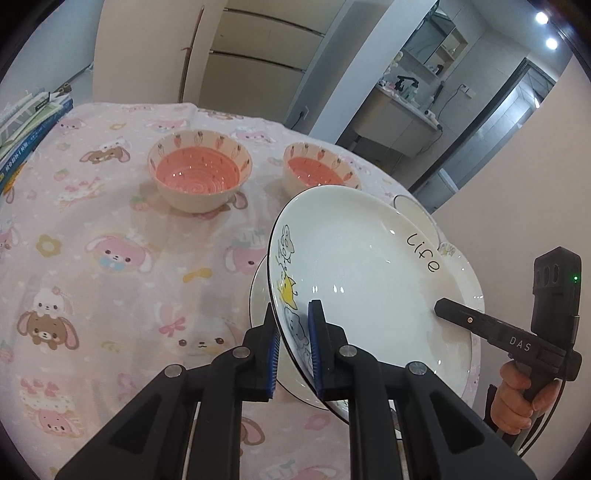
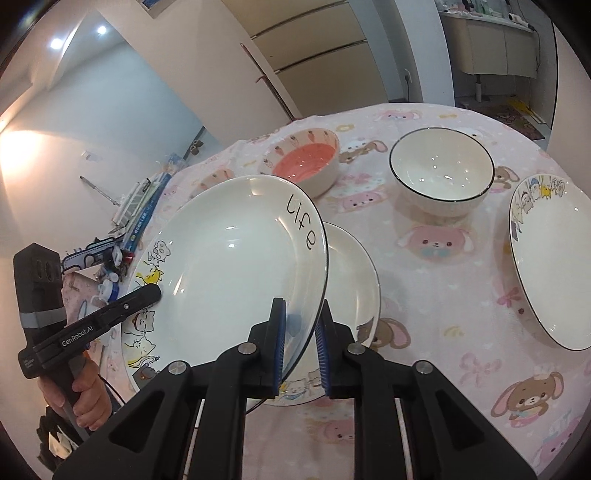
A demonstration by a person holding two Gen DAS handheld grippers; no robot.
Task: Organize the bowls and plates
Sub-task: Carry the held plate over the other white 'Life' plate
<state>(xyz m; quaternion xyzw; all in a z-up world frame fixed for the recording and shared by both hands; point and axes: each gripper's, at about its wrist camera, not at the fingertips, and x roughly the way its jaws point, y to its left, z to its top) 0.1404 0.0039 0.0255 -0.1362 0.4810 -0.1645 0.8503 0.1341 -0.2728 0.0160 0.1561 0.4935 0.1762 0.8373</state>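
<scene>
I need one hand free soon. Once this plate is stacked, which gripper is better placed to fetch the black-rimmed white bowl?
Right. The right gripper holds the plate on the side towards the white bowl; the left gripper holds the opposite rim.

— What is spread over the table?
— A pink tablecloth printed with cartoon rabbits, bears and bows is laid across it.

— What is seen at its edge?
— A stack of books is piled at the far left corner, and small clutter is scattered beside it; the items cannot be told apart.

— And behind?
— Beige cabinet doors are seen, a thin reddish stick is leaned against them, and two ceiling lights are lit.
</scene>
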